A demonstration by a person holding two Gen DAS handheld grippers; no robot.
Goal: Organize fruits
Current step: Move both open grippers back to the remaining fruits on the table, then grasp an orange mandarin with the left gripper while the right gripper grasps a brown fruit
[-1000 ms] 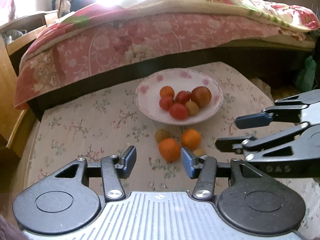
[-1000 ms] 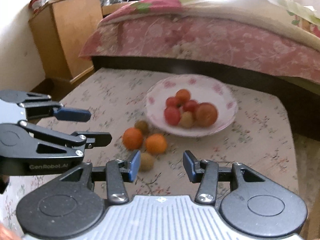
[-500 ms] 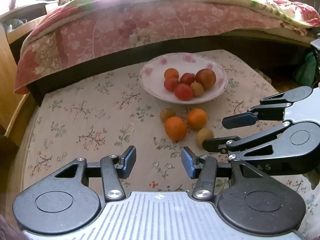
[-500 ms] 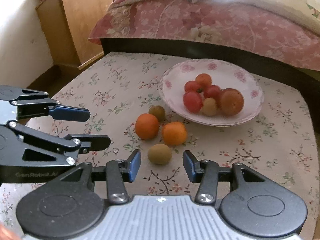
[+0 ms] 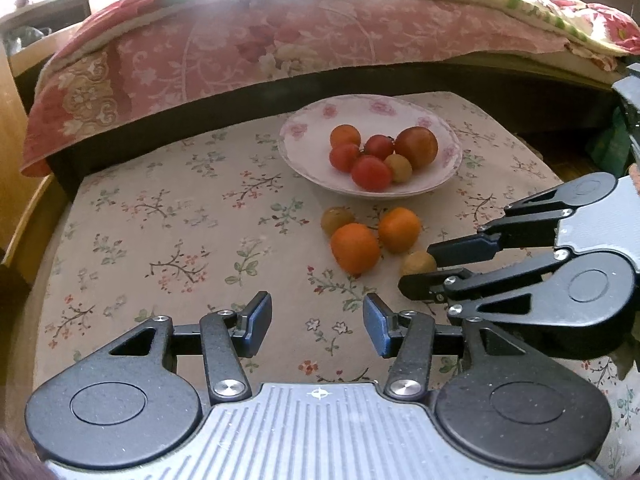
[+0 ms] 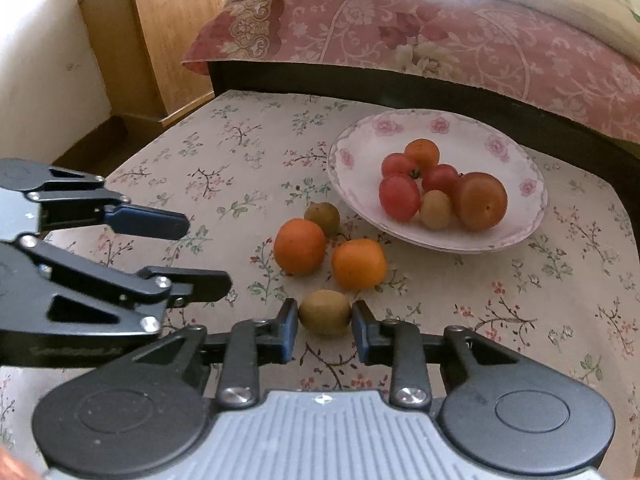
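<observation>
right gripper [image 6: 325,322]: fingers closed against both sides of the kiwi [image 6: 325,312], which sits on the floral cloth [image 6: 240,152] | left gripper [image 5: 316,322]: fingers spread wide, holding nothing, above bare cloth | two oranges [image 6: 299,246] just beyond kiwi | bowl [image 6: 516,152] of fruit farther back

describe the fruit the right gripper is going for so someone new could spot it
Start at the flowered white plate on the floral cloth; four fruits lie loose in front of it. The target is the small brownish-green fruit nearest the camera, between the right gripper's fingers. Its neighbours are two bright oranges, and its lookalike sits by the plate.
</observation>
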